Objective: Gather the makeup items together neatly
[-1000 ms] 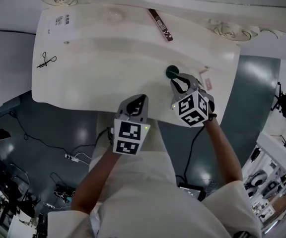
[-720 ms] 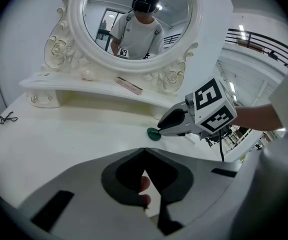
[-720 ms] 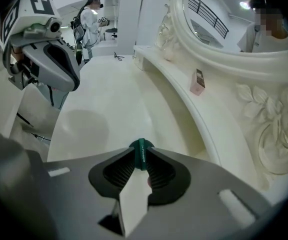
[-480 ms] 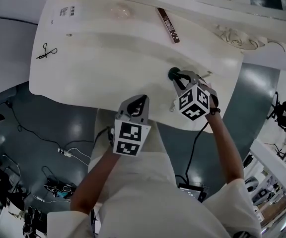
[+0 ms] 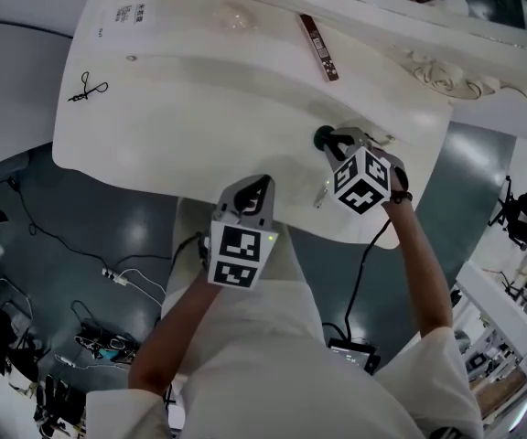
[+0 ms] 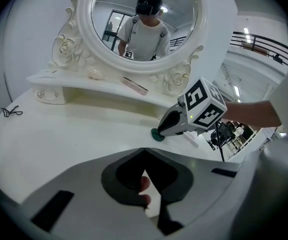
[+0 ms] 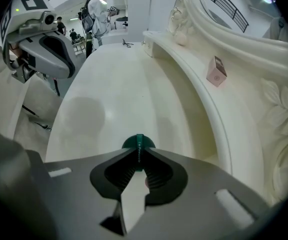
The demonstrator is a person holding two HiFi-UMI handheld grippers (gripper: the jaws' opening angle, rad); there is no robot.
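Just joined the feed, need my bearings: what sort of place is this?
Likely a staged dressing-table set in a lab or studio hall: an ornate white vanity with a round mirror and a green compact on it, yet cables trail across a glossy floor.

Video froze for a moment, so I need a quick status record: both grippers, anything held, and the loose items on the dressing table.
right gripper: jaws have just been closing, now pinched on the green round item
green round item: appears to rest on the table, near its right end
left gripper: jaws together, nothing between them, at the table's front edge
shelf: long brown stick; small pink box
table, far left: small black item, too small to identify
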